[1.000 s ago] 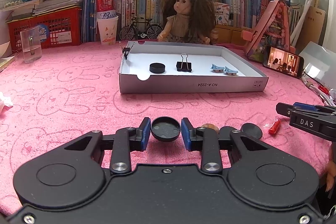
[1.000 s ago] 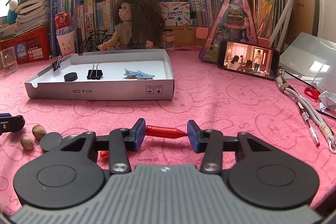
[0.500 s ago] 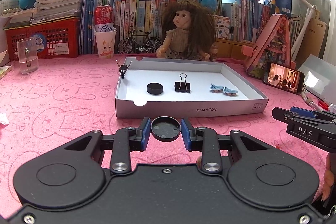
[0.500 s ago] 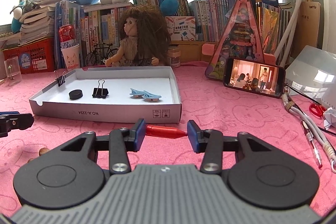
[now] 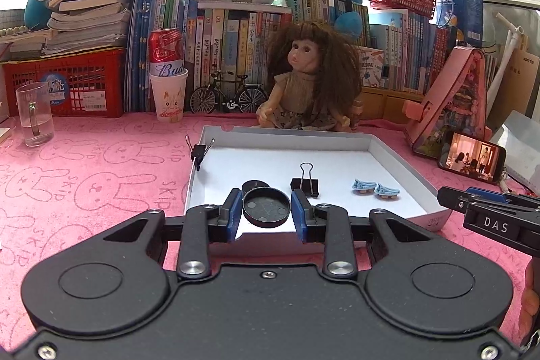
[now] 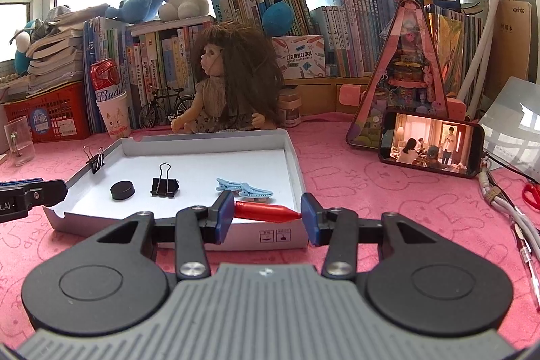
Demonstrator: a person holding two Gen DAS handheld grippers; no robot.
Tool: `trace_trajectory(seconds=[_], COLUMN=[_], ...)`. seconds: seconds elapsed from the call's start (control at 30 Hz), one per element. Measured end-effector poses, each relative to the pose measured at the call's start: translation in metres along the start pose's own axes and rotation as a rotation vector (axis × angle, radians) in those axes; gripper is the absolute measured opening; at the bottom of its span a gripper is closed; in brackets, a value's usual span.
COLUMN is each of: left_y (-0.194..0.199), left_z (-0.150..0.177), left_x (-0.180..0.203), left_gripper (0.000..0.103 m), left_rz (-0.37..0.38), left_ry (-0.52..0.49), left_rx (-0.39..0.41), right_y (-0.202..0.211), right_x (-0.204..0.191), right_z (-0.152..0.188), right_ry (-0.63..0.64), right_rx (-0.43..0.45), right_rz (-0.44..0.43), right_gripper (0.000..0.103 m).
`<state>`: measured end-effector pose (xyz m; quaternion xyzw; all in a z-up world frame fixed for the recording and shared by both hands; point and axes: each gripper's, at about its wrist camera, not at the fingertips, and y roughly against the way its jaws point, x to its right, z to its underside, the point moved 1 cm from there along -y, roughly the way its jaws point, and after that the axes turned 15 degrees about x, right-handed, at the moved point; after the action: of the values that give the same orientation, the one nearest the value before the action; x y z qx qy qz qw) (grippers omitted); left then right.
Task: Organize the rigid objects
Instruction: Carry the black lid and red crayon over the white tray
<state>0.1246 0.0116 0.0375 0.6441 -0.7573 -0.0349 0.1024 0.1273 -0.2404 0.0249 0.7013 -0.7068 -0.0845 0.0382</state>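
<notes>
Pink bunny-print tablecloth covers the whole desk, with a wall of books and plush toys behind it. Starting at the far left there's a glass mug, then a red can sitting in a paper cup, a little model bicycle and a curly-haired doll sitting right behind the white tray.

Inside the tray, left to right: one binder clip clamped on the left wall, a black round cap lying flat, a second binder clip standing on the floor of the tray, and a pair of blue hair clips side by side.

The left gripper is pinched on a black lid, hollow side facing the camera, held over the front-left part of the tray, just in front of the black round cap. The right gripper is squeezing a red pen cap lengthwise, tip pointing right, held above the tray's front wall near the right corner, just in front of the hair clips.

Over on the right a phone playing a video leans against a pink triangular toy house, and a bundled white cable and red scissors lie at the far edge.
</notes>
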Motion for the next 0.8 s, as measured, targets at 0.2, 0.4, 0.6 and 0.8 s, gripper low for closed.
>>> trace_trajectory(seconds=[0.2, 0.4, 0.6, 0.8], left_y=[-0.038, -0.067, -0.086, -0.096], left_z=[-0.002, 0.006, 0.019, 0.021], left_x=[-0.013, -0.019, -0.021, -0.019], left_gripper=[0.030, 0.030, 0.030, 0.030], left_rz=[-0.015, -0.034, -0.048, -0.066], left_ry=[0.069, 0.069, 0.088, 0.065], left_rx=[-0.067, -0.119, -0.168, -0.163], right_y=[-0.031, -0.061, -0.078, -0.088], right_x=[0.002, 0.003, 0.000, -0.006], right_z=[-0.001, 0.004, 0.008, 0.010], right_ry=[-0.058, -0.073, -0.086, -0.071], right_rx=[-0.053, -0.117, -0.165, -0.188], right_rz=[-0.003, 0.009, 0.005, -0.008], right_gripper=[0.049, 0.049, 0.049, 0.049])
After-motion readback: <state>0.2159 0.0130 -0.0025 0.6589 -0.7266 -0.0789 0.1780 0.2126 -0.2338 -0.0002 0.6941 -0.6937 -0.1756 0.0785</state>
